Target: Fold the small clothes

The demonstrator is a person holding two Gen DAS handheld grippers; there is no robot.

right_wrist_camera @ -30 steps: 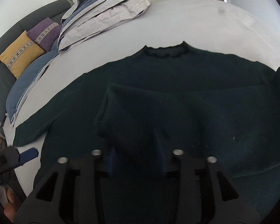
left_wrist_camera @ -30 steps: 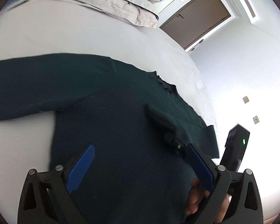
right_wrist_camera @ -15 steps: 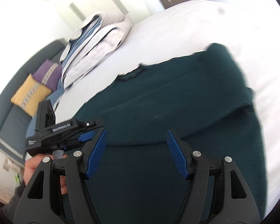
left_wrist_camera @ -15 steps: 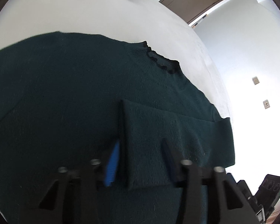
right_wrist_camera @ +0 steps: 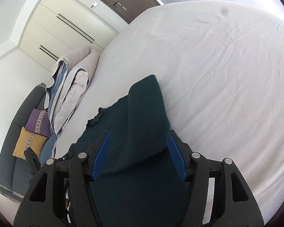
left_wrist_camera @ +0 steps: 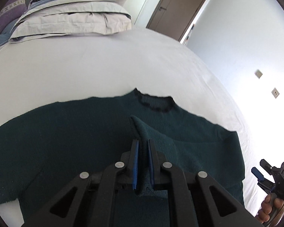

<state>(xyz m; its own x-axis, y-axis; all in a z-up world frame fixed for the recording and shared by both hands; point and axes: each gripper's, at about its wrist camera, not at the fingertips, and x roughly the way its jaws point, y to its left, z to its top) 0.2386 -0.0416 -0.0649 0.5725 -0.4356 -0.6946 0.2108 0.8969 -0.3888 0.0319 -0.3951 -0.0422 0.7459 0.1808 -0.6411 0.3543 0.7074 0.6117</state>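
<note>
A dark green sweater (left_wrist_camera: pixel 66 132) lies flat on the white bed (left_wrist_camera: pixel 104 60), its neck (left_wrist_camera: pixel 155 104) pointing away from me. Its right sleeve (left_wrist_camera: pixel 179 143) is folded across the body. My left gripper (left_wrist_camera: pixel 142 147) is shut on the cuff end of that sleeve, with cloth pinched between the blue pads. In the right wrist view the sweater (right_wrist_camera: pixel 145 117) lies under my right gripper (right_wrist_camera: pixel 139 141), which is open with nothing between its pads. The right gripper also shows in the left wrist view (left_wrist_camera: pixel 259 174) at the far right, held in a hand.
A pile of folded duvets and pillows (left_wrist_camera: pixel 72 15) lies at the far end of the bed, also seen in the right wrist view (right_wrist_camera: pixel 72 87). A grey sofa with yellow (right_wrist_camera: pixel 28 143) and purple cushions stands beside the bed. A brown door (left_wrist_camera: pixel 178 9) is beyond.
My right gripper let go of the sleeve and pulled back to the right side. My left gripper moved onto the sleeve's cuff and shut on it.
</note>
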